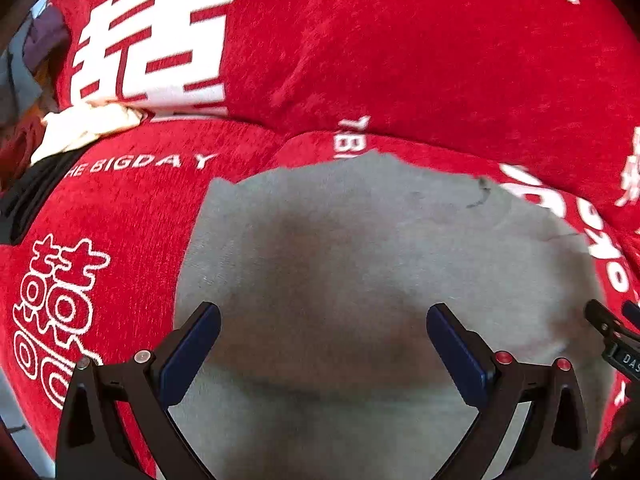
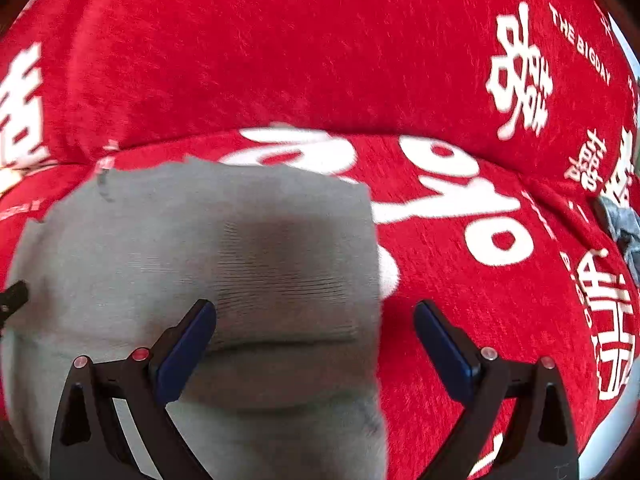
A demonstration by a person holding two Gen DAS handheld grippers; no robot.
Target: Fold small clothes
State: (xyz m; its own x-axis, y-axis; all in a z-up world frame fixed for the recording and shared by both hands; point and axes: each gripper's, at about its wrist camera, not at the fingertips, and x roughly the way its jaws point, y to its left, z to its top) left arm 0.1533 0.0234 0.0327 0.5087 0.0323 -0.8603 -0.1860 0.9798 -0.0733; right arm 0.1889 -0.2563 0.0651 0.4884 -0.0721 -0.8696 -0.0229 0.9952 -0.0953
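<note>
Lying flat on the red plush cover printed with white characters (image 1: 400,60), the small grey knit garment (image 1: 360,248) looks folded, though blur hides its edges. Both the left tongs (image 1: 323,344) and right tongs (image 2: 315,340) hover over it, spread wide, pinching nothing.

1. The left tool (image 1: 323,344) had black angular arms, dark blue pads and round silver and red studs.
2. The right tool (image 2: 315,340) looked alike: black arms, blue pads.
</note>
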